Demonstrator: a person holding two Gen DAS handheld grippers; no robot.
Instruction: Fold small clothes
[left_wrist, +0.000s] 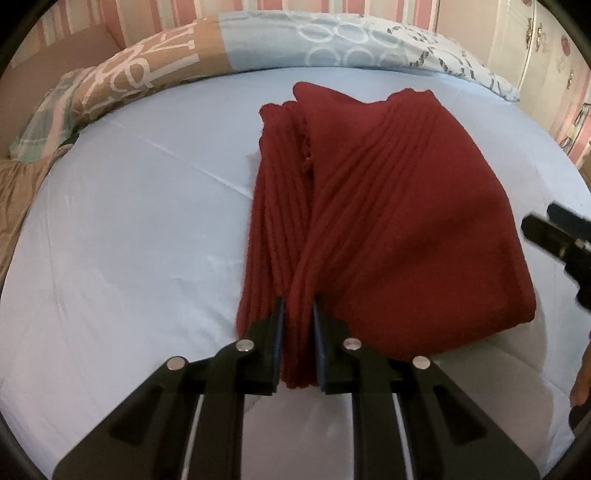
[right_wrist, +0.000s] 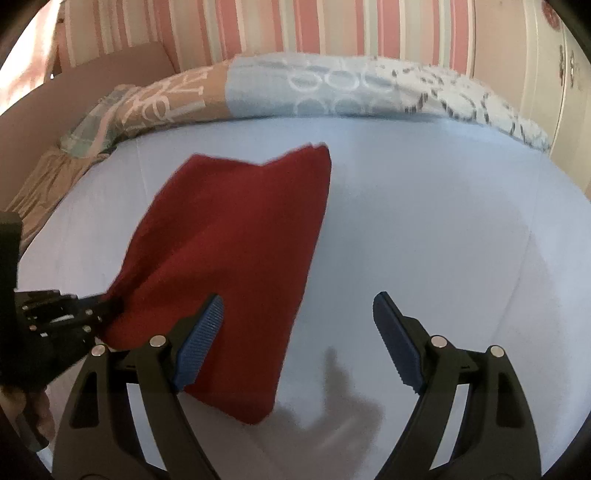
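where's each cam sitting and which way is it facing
Left wrist: on the left tool, looking forward and down at the red garment pinched at its near edge; the right tool shows at the right.
Right wrist: on the right tool, open over the blue sheet, the garment's corner under one pad; the left tool shows at the left.
Shared: garment, sheet, patterned duvet, striped wall.

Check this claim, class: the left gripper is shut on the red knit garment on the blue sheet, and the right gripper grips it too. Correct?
Not quite. The right gripper is open and holds nothing, as the right wrist view shows. The left gripper is indeed shut on the red knit garment on the blue sheet.
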